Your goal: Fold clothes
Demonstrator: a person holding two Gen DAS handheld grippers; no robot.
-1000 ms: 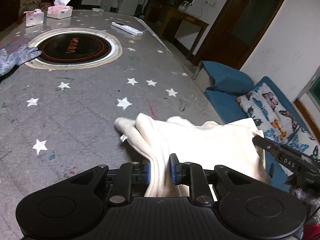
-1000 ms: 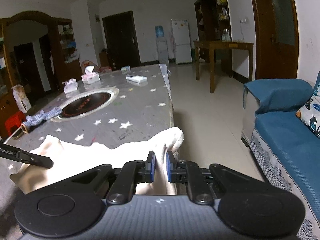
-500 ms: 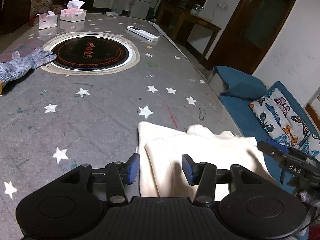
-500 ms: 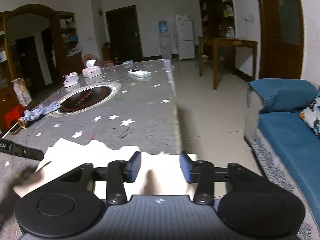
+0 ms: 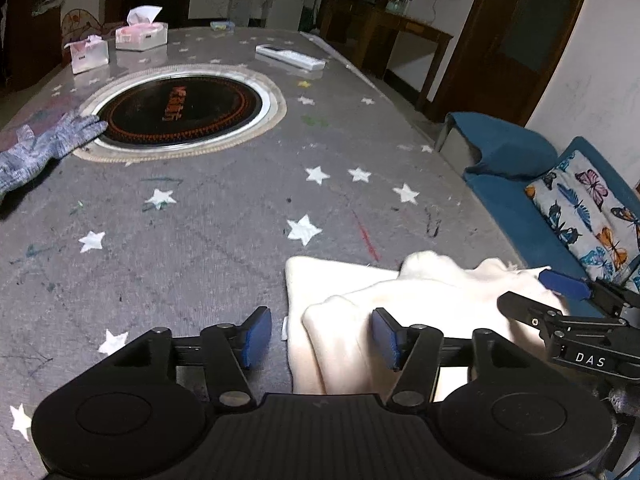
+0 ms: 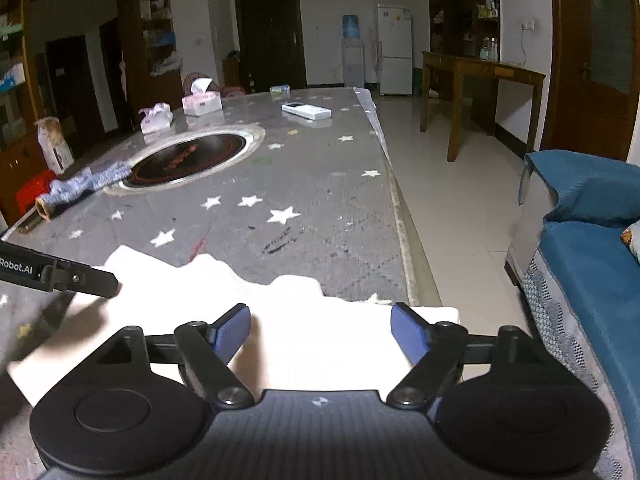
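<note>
One cream garment [image 5: 400,300], two tissue boxes [image 5: 141,34], one glove [image 5: 44,146], one remote [image 5: 290,57].

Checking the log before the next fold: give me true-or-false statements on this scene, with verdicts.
1. The cream garment lies on the starred table. True.
2. The left tool is clamped on the garment. False: its jaws have just been opening and stand apart, pads off the cloth.
3. The right tool is open. True.
4. A grey glove lies on the garment. False: it lies apart, beside the round cooktop.
</note>
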